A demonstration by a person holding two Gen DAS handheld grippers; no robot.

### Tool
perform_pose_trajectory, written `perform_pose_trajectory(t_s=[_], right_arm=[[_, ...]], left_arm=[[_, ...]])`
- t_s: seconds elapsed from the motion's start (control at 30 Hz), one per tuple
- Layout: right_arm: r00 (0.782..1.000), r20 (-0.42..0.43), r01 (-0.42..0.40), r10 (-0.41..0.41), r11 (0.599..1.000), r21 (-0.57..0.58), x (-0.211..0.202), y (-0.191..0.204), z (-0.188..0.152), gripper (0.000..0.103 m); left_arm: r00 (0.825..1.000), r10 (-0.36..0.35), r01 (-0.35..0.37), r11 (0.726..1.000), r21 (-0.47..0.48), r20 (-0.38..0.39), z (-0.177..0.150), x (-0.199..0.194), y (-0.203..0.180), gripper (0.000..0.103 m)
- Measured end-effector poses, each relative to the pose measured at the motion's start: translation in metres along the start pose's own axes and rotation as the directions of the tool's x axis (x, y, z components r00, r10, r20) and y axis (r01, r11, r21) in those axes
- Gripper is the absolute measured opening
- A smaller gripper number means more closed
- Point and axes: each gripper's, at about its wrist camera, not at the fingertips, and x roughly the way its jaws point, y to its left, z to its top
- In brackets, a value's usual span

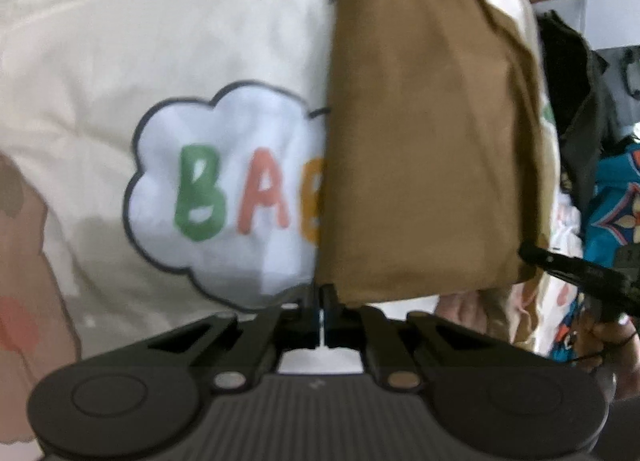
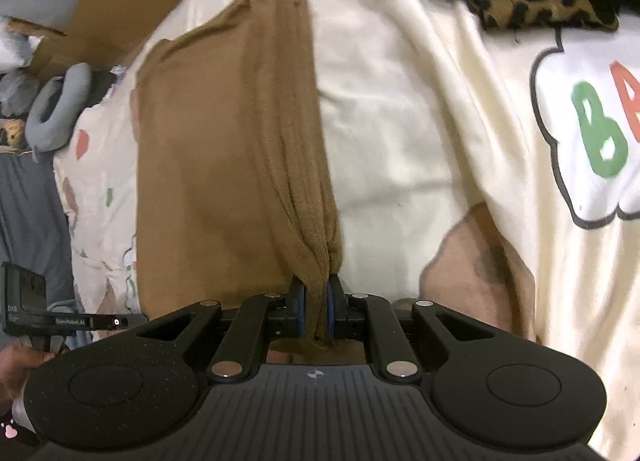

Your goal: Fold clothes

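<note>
The brown garment (image 2: 224,149) lies folded into a long narrow shape on a cream blanket (image 2: 408,109) printed with small green and coral marks and a white cloud patch (image 1: 224,197) bearing coloured letters. In the left wrist view the garment covers the right part of that cloud patch, hiding its later letters.

The right tongs (image 2: 316,309) pinch a bunched end of the brown garment between their blue pads (image 2: 298,307); the cloth gathers into tight vertical pleats there and runs down through the gap. Most of the garment spreads away from this grip, towards the far side of the blanket.

The left tongs (image 1: 322,301) are pressed together with only a thin slit between the fingers, right at the near lower corner of the brown garment. Whether any cloth sits between them cannot be told from these views.

Beyond the garment's far side from the cloud patch, in the left wrist view, lie a dark piece of clothing (image 1: 576,85) and a teal patterned fabric (image 1: 616,205). In the right wrist view a black item with a leopard-print edge (image 2: 544,9) rests on the blanket just above the cloud patch, and a grey curved object (image 2: 60,109) lies beside the blanket's opposite edge.
</note>
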Motion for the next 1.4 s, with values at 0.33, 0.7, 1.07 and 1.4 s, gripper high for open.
perform_pose_trajectory(t_s=[0.33, 0.7, 1.07, 1.4], right_arm=[[0.998, 0.058, -0.013, 0.020, 0.992, -0.124, -0.037, 0.019, 0.013, 0.053], [0.986, 0.169, 0.028, -0.004, 0.989, -0.143, -0.031, 0.025, 0.065, 0.053], [0.985, 0.170, 0.055, -0.016, 0.974, -0.222, 0.004, 0.042, 0.105, 0.050], [0.974, 0.207, 0.147, -0.090, 0.950, -0.276, 0.030, 0.046, 0.129, 0.019]], left_arm=[[0.998, -0.025, 0.023, 1.000, 0.021, 0.062, 0.013, -0.034, -0.015, 0.068], [0.984, -0.004, -0.005, 0.999, 0.051, 0.178, 0.046, -0.058, -0.015, 0.074], [0.946, 0.009, -0.018, 1.000, 0.025, 0.324, 0.098, -0.045, -0.010, 0.069], [0.935, 0.000, -0.023, 0.998, 0.061, 0.354, 0.132, -0.030, -0.015, 0.061]])
